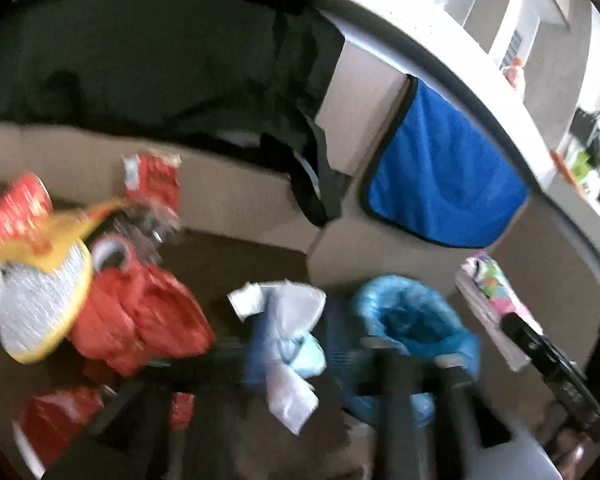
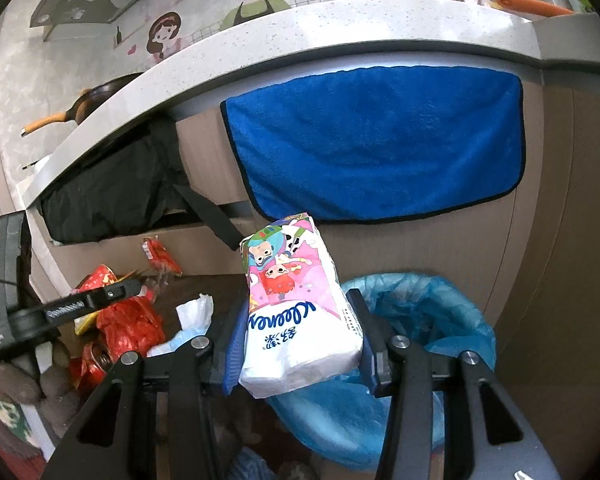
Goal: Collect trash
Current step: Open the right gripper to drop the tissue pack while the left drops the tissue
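Observation:
My right gripper (image 2: 300,344) is shut on a Kleenex tissue pack (image 2: 296,308) with a pink cartoon wrapper, held up just left of a bin lined with a blue bag (image 2: 432,320). The pack (image 1: 492,304) and the right gripper (image 1: 556,376) also show at the right of the blurred left wrist view. My left gripper (image 1: 300,364) hangs over a crumpled white and light-blue wrapper (image 1: 288,336), beside the blue-lined bin (image 1: 412,320); blur hides its jaws. Red wrappers (image 1: 140,320) and a yellow-rimmed foil bag (image 1: 40,296) lie on the floor to the left.
A blue towel (image 2: 376,140) hangs on the cabinet front under a pale countertop (image 2: 260,40). A black bag (image 2: 108,192) hangs to its left. More red wrappers (image 2: 128,324) and a white tissue (image 2: 196,312) lie on the dark floor. The left gripper's body (image 2: 60,312) reaches in from the left.

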`<action>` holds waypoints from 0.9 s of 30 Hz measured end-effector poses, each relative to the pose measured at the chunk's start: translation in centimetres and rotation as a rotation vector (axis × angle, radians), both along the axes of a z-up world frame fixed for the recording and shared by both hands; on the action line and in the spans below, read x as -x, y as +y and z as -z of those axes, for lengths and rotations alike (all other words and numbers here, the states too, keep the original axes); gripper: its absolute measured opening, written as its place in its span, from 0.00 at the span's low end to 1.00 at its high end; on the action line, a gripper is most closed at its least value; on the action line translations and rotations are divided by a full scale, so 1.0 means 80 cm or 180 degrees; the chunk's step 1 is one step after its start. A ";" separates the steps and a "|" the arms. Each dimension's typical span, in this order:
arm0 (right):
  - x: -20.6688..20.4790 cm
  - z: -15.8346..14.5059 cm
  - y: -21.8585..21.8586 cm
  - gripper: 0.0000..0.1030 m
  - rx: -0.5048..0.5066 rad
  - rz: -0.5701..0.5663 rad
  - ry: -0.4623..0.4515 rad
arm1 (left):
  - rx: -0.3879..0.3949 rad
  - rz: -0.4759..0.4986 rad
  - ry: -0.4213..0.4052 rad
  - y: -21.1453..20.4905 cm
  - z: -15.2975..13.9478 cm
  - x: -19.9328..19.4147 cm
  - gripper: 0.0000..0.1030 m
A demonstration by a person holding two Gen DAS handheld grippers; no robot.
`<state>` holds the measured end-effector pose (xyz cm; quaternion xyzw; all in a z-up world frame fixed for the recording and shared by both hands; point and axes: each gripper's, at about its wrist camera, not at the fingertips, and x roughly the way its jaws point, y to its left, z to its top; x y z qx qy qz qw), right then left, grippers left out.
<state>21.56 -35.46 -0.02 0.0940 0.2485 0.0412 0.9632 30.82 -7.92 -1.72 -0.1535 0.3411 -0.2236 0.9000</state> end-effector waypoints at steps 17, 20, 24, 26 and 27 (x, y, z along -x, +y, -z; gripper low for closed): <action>-0.008 0.040 0.001 0.43 -0.0056 0.0045 0.0144 | -0.0827 -0.0162 0.0302 -0.074 0.076 -0.028 0.41; -0.005 0.041 0.000 0.43 -0.0050 0.0055 0.0132 | -0.0817 -0.0207 0.0151 -0.066 0.059 -0.016 0.40; 0.000 0.033 -0.004 0.43 -0.0021 0.0108 0.0058 | -0.0691 -0.0182 -0.0224 -0.066 0.004 0.015 0.40; 0.005 0.022 -0.010 0.43 -0.0012 0.0148 -0.0021 | -0.0675 -0.0092 -0.0430 -0.078 -0.023 0.025 0.40; 0.006 0.016 -0.014 0.43 -0.0002 0.0181 -0.0057 | -0.0655 -0.0030 -0.0516 -0.087 -0.036 0.031 0.40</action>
